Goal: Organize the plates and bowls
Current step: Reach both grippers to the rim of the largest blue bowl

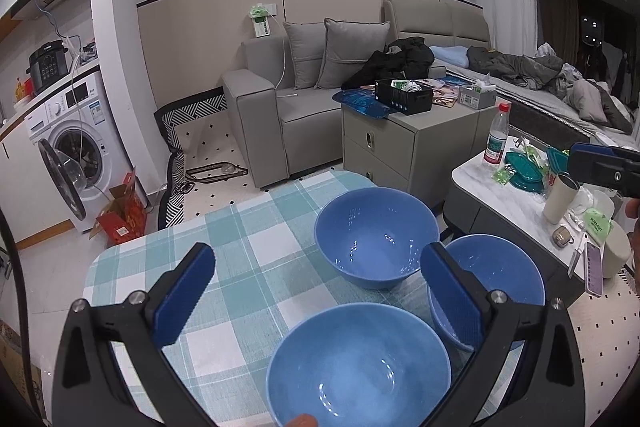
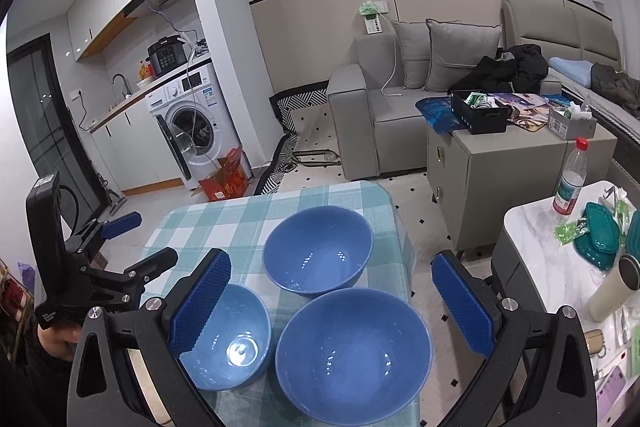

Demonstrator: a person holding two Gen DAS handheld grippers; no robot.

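From the left wrist view, the left tongs [image 1: 316,291] stand wide apart and empty above the counter [image 1: 224,259], which wears a teal checked cloth. Three blue bowls sit on it, all upright. The far bowl [image 1: 376,235] is near the counter's far right corner. The near bowl [image 1: 356,367] lies at the near edge, between the two blue pads, and nothing grips it. The right bowl [image 1: 508,275] sits at the right edge, partly hidden behind the right pad. The right tongs [image 1: 600,167] poke in from the right border, over a cluttered side table [image 1: 504,195]; their spread cannot be read here.

From the right wrist view, the right tongs [image 2: 332,303] are wide and hold nothing. Beneath them the smaller bowl [image 2: 232,343] sits at the left, the large bowl [image 2: 352,355] nearest, the third bowl [image 2: 318,251] behind. The left tongs [image 2: 144,239] hover off the counter's left edge, jaws apart.
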